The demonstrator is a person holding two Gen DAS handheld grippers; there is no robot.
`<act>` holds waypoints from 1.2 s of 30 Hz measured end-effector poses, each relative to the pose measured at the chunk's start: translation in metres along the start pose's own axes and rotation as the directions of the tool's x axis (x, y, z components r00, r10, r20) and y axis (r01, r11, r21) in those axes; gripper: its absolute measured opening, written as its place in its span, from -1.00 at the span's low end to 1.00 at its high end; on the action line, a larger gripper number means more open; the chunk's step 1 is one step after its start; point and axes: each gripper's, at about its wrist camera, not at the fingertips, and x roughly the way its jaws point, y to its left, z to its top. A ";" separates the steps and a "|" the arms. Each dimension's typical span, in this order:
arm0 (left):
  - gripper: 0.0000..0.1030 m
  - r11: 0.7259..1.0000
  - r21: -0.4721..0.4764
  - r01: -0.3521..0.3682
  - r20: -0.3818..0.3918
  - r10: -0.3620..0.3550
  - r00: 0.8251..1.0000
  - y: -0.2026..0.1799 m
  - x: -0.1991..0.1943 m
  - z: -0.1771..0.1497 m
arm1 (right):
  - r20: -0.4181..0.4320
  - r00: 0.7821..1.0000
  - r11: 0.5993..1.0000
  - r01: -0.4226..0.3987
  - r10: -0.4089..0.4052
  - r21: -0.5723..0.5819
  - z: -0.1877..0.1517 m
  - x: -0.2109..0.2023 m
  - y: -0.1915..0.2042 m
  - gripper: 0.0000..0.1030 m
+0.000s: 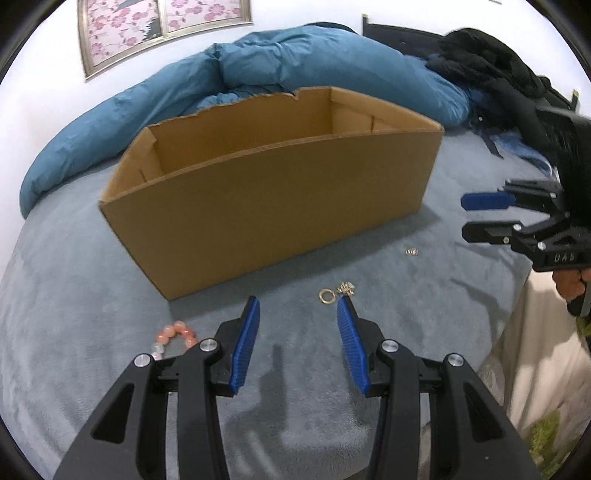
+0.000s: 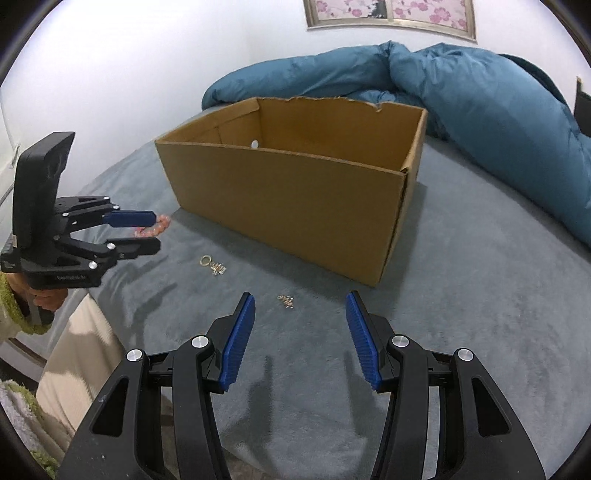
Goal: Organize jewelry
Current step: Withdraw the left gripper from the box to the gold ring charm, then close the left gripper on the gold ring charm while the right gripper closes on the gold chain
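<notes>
1. Left wrist view: we note an open cardboard box point(image 1: 273, 199) standing on the grey bed cover point(image 1: 92, 314), its far rim torn. It fills the ground beyond the jewelry. A rumpled blue duvet point(image 1: 258, 62) lies behind it, with dark clothing point(image 1: 491, 62) heaped at the far right.
2. We see our left gripper point(image 1: 298, 304) with jaws standing moderately apart and nothing between them, above bare cover.
3. A gold ring point(image 1: 326, 296) lies just past the right blue pad, touching or nearly touching a small gold cluster point(image 1: 346, 288). A second small gold piece point(image 1: 411, 252) lies apart, nearer the box's right corner.
4. A bracelet of pink beads point(image 1: 177, 334) lies to the left, partly hidden behind the left finger's linkage.
5. Right wrist view: our right gripper point(image 2: 300, 298) is likewise part open and empty. The second gold piece lies just ahead of its jaws, nearer the left pad; the ring and cluster sit further left.
6. A framed blossom picture point(image 2: 391, 14) hangs on the wall.
</notes>
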 end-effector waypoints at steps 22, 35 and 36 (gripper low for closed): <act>-0.49 0.981 0.137 0.138 -0.064 -0.130 0.989 -0.014 0.050 0.002 | -0.095 0.995 0.995 -0.048 0.040 -0.085 0.000 0.047 0.010 -0.49; -0.62 0.982 0.134 0.132 -0.077 -0.122 0.989 -0.013 0.060 0.006 | -0.105 0.993 0.995 -0.056 0.047 -0.083 -0.002 0.058 0.007 -0.58; -0.63 0.982 0.136 0.131 -0.077 -0.121 0.990 -0.014 0.060 0.006 | -0.105 0.993 0.995 -0.056 0.047 -0.082 -0.001 0.058 0.007 -0.59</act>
